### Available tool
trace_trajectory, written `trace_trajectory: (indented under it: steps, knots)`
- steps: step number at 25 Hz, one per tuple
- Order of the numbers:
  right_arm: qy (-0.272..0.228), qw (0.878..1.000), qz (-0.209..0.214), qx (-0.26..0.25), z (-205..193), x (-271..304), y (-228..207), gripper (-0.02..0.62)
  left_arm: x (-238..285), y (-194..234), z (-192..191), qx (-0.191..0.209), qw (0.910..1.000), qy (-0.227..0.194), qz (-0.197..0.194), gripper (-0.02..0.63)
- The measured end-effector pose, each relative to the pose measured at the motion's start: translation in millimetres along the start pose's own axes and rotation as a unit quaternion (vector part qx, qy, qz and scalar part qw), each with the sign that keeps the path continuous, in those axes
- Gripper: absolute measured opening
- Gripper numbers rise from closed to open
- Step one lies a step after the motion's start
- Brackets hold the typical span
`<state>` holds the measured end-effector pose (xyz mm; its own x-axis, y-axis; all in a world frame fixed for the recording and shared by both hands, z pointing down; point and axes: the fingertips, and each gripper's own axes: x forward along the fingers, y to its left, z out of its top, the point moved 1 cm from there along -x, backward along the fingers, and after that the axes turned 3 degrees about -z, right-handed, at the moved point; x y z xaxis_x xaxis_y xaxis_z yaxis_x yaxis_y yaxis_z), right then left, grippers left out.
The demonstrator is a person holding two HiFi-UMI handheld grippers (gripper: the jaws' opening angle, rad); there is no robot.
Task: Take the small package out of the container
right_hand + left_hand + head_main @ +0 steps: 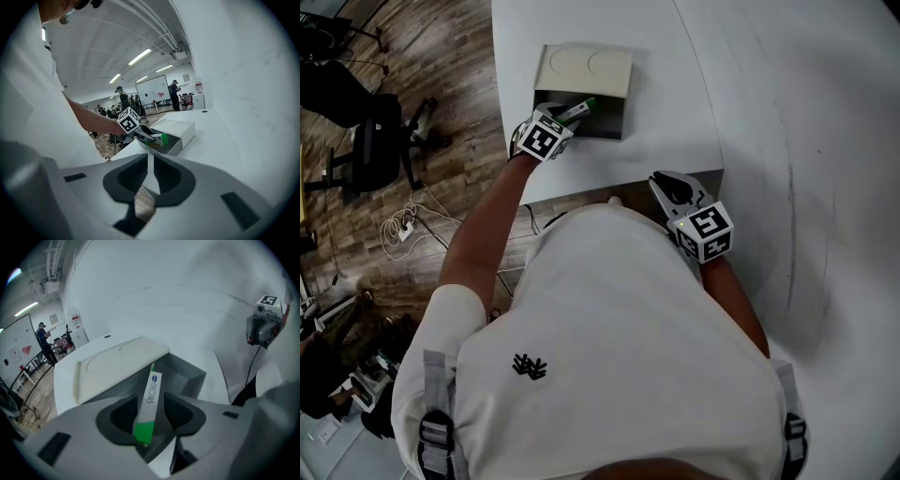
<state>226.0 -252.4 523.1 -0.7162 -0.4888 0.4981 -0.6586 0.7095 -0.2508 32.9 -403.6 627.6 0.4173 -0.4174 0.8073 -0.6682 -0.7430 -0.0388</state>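
Observation:
The container [581, 67] is a cream-lidded box with a grey drawer [611, 120] pulled out toward me, near the white table's front left corner. The small package [149, 404], a slim white box with a green end, leans in the drawer [190, 376]. My left gripper [570, 116] reaches into the drawer; its jaws stand open around the package [583, 107], with a thin gap at the right pad [179, 412]. The right gripper [664, 184] hovers over the table's front edge, shut and empty. From the right gripper [150, 171] view the container [180, 129] lies ahead.
The white table [694, 75] stretches far and to the right. Its front edge [628, 184] runs just under my right gripper. On the wooden floor to the left are an office chair [375, 141] and coiled cables [398, 230]. People stand far back in the room.

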Motion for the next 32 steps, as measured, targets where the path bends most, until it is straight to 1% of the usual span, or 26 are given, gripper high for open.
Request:
trace_trajectory:
  steps: [3,6,8,12,15,17,21,23,28,32]
  knots:
    - [0.0,1.0,-0.002,0.004,0.5,-3.9,-4.5,0.034,3.3,0.3,-0.3,0.005,0.9999,0.011,0.004,0.169]
    - [-0.003,1.0,-0.006,0.009,-1.3,-6.9,-13.4,0.034,8.7,-1.3,-1.1,0.008,0.9998,0.018,0.009,0.115]
    - [-0.004,1.0,-0.008,0.011,-2.1,-7.6,-17.5,0.032,10.1,-0.8,0.0,0.016,0.9995,0.022,0.014,0.105]
    - [-0.001,1.0,-0.007,0.012,-3.8,-7.1,-17.7,0.034,6.6,-4.1,2.5,0.03,0.9991,0.027,0.009,0.098]
    - [0.001,1.0,-0.002,0.01,-3.0,-4.9,-13.9,0.032,-1.2,-6.3,6.5,0.04,0.999,0.019,0.009,0.097]
    - [0.0,1.0,0.002,0.007,-1.7,-2.7,-11.7,0.032,-7.5,-5.1,10.2,0.04,0.9991,0.01,0.013,0.097]
    - [-0.002,1.0,0.009,0.002,-1.8,1.5,-8.8,0.032,-22.2,-5.8,19.7,0.031,0.9992,-0.014,0.018,0.097]
    - [-0.001,1.0,0.013,-0.001,-1.8,4.5,-6.5,0.032,-32.4,-6.4,27.5,0.027,0.9989,-0.033,0.021,0.097]
    - [0.005,1.0,0.027,-0.011,-0.7,13.7,8.6,0.032,-62.2,-8.3,29.1,-0.022,0.9964,-0.078,0.025,0.095]
    - [0.008,0.999,0.037,-0.022,2.1,21.6,23.6,0.032,-89.8,-14.2,30.2,-0.049,0.9927,-0.108,0.025,0.095]
